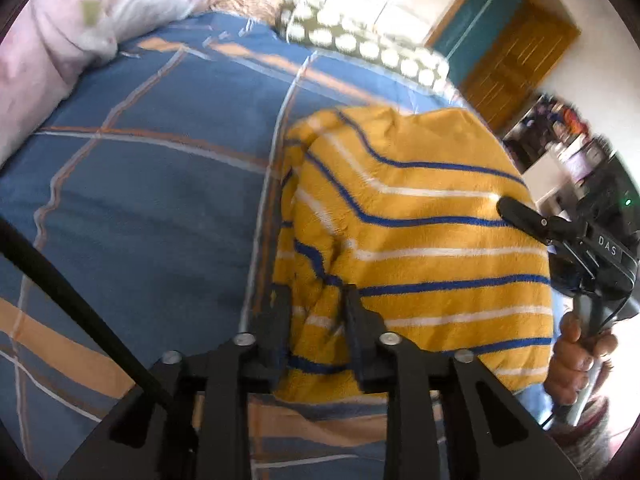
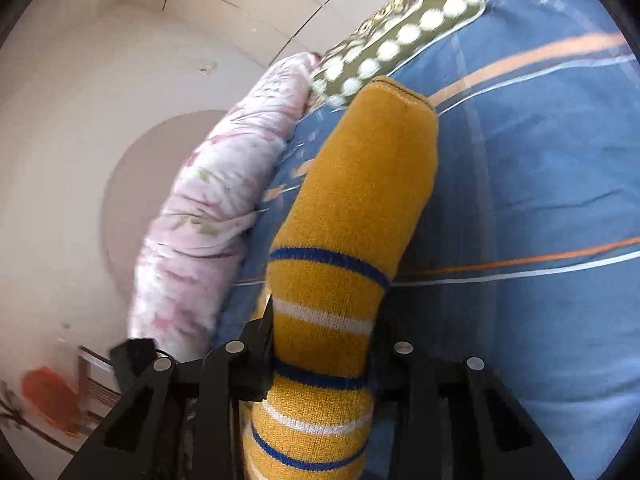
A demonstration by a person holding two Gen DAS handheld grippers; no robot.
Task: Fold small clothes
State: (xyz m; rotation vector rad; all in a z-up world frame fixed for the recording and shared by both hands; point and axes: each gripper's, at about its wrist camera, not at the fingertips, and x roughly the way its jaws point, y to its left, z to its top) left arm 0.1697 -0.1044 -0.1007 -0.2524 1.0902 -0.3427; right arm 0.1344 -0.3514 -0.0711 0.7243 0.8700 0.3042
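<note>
Sweater [image 1: 420, 240] pinched by both grippers' fingers, left [image 1: 316, 320] and right [image 2: 320, 344], sleeve [image 2: 360, 184] lengthwise away from right fingers.

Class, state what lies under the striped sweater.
The blue checked bedsheet shows around the sweater, which both grippers, left and right, hold. Anything beneath it stays hidden.

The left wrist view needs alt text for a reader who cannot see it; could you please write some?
The left claw grips the near edge of a yellow sweater with blue and white stripes, lying on a blue plaid bedsheet. At right, the right claw, held in a hand, meets the sweater's far side. A pink floral quilt lies at upper left.
</note>
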